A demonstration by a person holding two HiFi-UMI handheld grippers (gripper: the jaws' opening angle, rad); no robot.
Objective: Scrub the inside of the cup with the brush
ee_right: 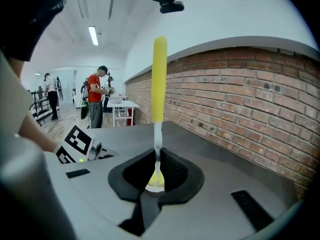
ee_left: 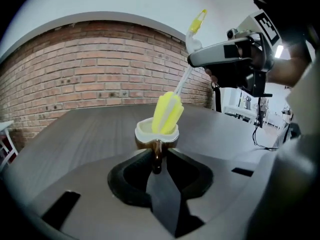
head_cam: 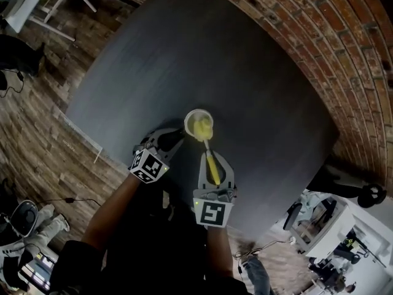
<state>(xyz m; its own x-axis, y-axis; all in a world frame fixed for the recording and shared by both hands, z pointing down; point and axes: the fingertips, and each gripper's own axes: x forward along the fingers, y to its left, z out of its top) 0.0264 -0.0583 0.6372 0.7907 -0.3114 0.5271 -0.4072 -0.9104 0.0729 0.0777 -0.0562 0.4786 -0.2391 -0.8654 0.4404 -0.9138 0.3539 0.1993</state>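
Observation:
A brown cup with a cream inside stands near the middle of the dark round table. My left gripper is shut on the cup's handle, which sits upright between the jaws. In the cup the brush's yellow sponge head leans to the right. My right gripper is shut on the brush's thin white stem, and the yellow grip rises above the jaws. Below these jaws the cup's inside shows with the yellow head in it.
A brick wall runs past the table's far side. The table's edge is close on the left, over wooden floor. People stand by white tables far off in the room. The left gripper's marker cube sits beside the right jaws.

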